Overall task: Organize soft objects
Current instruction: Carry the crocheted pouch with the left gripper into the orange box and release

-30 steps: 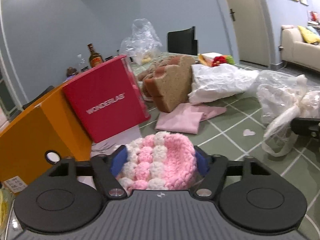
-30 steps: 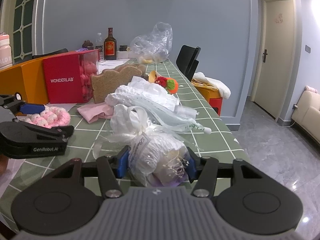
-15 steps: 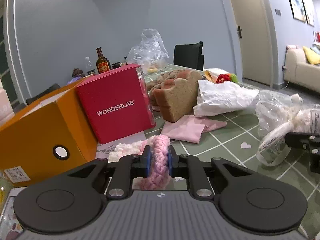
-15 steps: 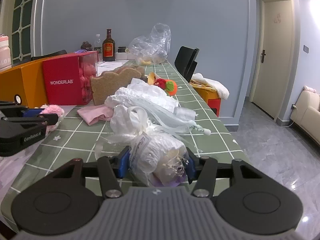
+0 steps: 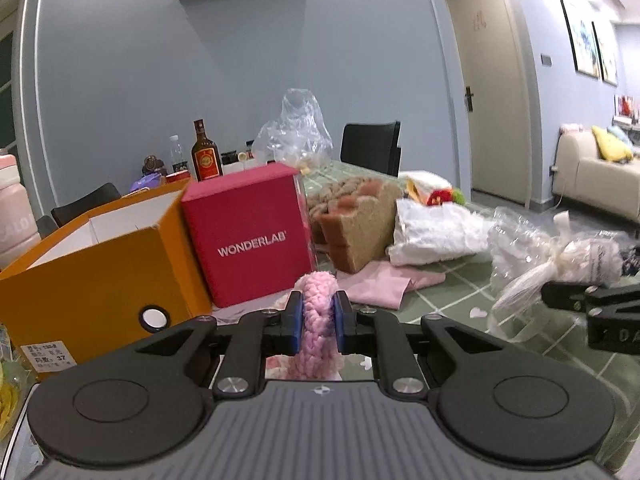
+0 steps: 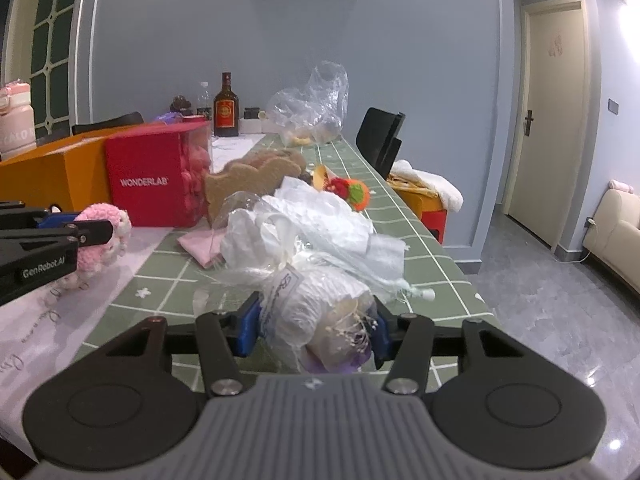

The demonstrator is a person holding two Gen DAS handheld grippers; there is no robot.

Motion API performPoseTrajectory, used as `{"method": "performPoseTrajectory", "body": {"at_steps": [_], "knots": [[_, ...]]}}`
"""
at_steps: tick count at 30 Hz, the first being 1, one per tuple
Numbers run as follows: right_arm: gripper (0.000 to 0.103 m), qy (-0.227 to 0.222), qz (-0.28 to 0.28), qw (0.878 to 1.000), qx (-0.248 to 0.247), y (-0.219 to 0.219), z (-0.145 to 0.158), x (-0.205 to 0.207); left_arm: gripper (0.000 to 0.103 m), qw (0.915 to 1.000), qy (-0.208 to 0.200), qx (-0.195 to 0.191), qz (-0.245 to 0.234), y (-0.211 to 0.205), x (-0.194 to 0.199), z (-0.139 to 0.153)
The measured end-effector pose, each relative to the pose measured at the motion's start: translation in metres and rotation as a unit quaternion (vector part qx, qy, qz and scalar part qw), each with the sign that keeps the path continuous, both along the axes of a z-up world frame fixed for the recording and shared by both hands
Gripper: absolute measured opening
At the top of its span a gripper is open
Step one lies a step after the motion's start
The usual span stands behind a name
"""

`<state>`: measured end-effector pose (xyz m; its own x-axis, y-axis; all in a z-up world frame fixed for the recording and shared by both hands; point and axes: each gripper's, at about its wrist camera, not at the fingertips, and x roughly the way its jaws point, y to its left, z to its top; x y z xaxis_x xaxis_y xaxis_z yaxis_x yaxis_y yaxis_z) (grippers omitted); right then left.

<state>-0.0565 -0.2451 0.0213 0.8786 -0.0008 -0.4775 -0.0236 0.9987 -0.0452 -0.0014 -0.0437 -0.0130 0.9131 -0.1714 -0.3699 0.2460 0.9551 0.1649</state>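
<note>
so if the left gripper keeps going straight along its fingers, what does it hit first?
Probably the red WONDERLAB box or the folded pink cloth beside it; depth is unclear. The left gripper is shut on the pink knit piece.

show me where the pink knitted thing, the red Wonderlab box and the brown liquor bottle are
pink knitted thing [image 5: 317,312], left wrist view, squeezed middle.
red Wonderlab box [image 5: 250,240], left wrist view, front face.
brown liquor bottle [image 6: 226,114], right wrist view, label.

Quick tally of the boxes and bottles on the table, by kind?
Boxes: 2, orange box and red WONDERLAB box.
Bottles: 2, brown liquor bottle and clear plastic bottle.
Total: 4.
</note>
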Motion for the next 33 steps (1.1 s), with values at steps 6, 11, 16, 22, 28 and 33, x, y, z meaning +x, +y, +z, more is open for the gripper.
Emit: {"method": "performPoseTrajectory", "body": {"at_steps": [6, 11, 16, 22, 28, 33], "knots": [[0.053, -0.015, 0.006, 1.0, 0.011, 0.007, 0.011, -0.006, 0.017, 0.9994, -0.022, -0.025, -0.002, 0.013, -0.014, 0.017], [0.053, -0.035, 0.017, 0.999, 0.013, 0.014, 0.022, -0.014, 0.017, 0.9988, -0.029, -0.037, -0.015, 0.023, -0.023, 0.031], [0.053, -0.055, 0.039, 0.997, 0.029, 0.021, 0.034, -0.019, 0.017, 0.9969, -0.04, -0.066, -0.017, 0.039, -0.036, 0.046], [0.052, -0.084, 0.096, 0.991, 0.051, 0.045, 0.052, -0.014, 0.017, 0.994, -0.066, -0.087, 0.005, 0.072, -0.054, 0.075], [0.052, -0.127, 0.17, 0.974, 0.079, 0.073, 0.078, -0.001, 0.017, 0.9919, -0.082, -0.095, 0.021, 0.119, -0.059, 0.111], [0.052, -0.134, 0.233, 0.958, 0.104, 0.104, 0.1, 0.03, 0.017, 0.9897, -0.07, -0.113, 0.054, 0.16, -0.042, 0.137]]}}
